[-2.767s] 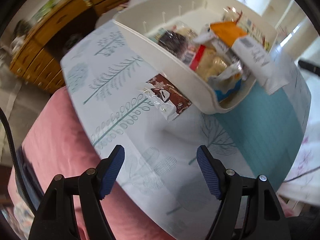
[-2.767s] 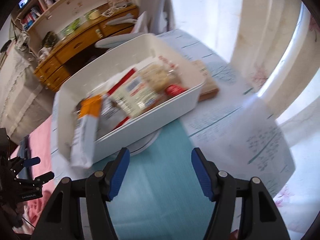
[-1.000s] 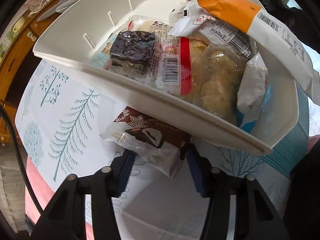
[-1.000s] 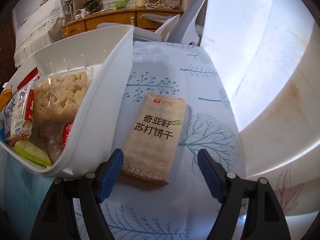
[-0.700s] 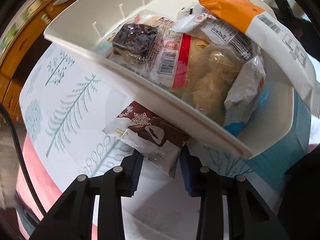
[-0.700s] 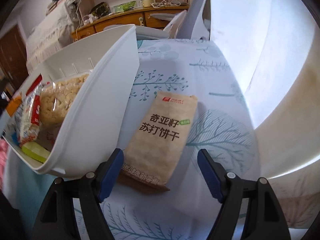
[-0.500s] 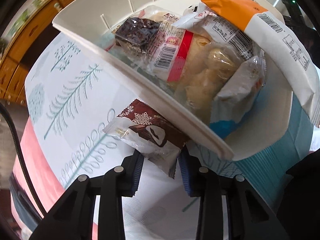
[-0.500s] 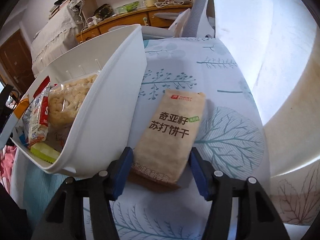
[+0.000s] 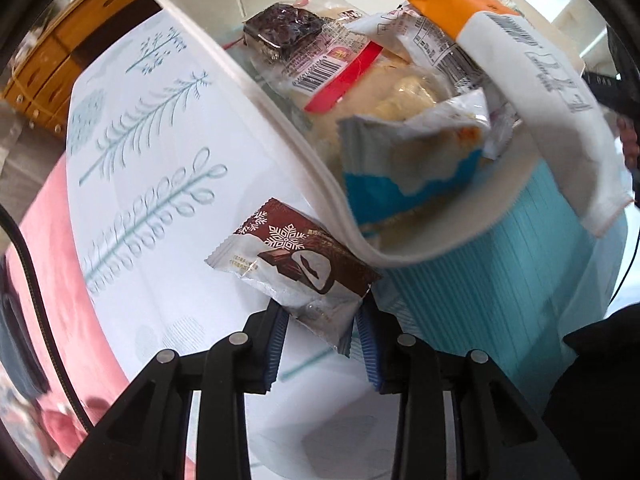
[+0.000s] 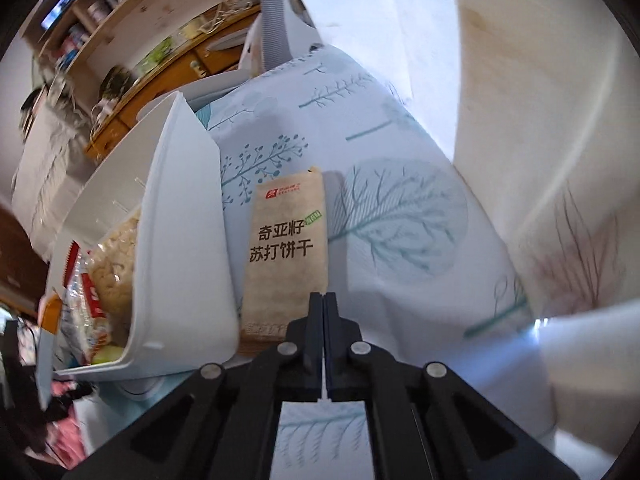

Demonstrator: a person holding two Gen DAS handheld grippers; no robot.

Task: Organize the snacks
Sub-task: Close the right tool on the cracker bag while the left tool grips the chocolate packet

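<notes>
At lower centre, the left tool [image 9: 320, 334] pinches the chocolate snack [image 9: 294, 270]; the right tool [image 10: 323, 304], closed empty, missed the cracker pack [image 10: 286, 248]; next, lift into the bin [image 9: 256, 92].

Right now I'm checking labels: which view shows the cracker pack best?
The right wrist view: the cracker pack lies face up beside the bin, print legible. The left wrist view doesn't show it at all.

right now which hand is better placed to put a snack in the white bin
Left: the left hand-held gripper has just closed on the chocolate snack packet beside the white bin. The right hand-held gripper has just closed, pads together, nothing visibly between them, cracker packet lying beyond.
</notes>
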